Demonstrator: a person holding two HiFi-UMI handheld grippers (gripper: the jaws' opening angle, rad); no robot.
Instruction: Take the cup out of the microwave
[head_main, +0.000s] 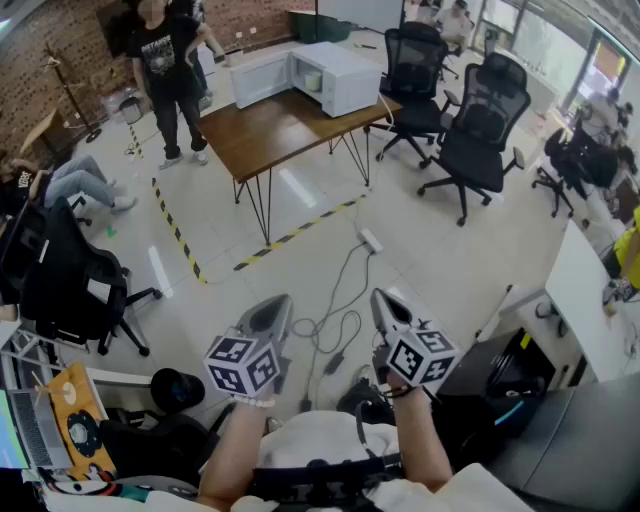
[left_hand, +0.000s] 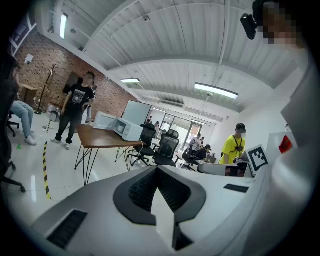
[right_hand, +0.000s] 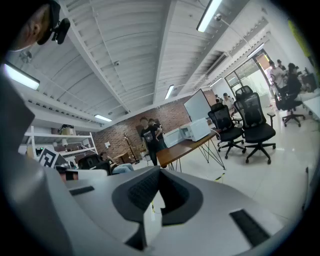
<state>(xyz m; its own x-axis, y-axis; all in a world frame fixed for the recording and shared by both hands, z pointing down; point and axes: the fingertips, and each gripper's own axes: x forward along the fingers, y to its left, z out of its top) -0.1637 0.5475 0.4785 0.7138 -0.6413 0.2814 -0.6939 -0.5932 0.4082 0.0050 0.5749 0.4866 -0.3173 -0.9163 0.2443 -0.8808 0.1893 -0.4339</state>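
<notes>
A person holds two claws out in front. The left gripper and right gripper each have their jaws pressed together, empty. Far ahead of both claws, a white microwave sits on a wooden table with its door swung open. The cup is not visible and is presumably inside. It is likely light, rigid and smooth, best pinched across its wall near the rim
</notes>
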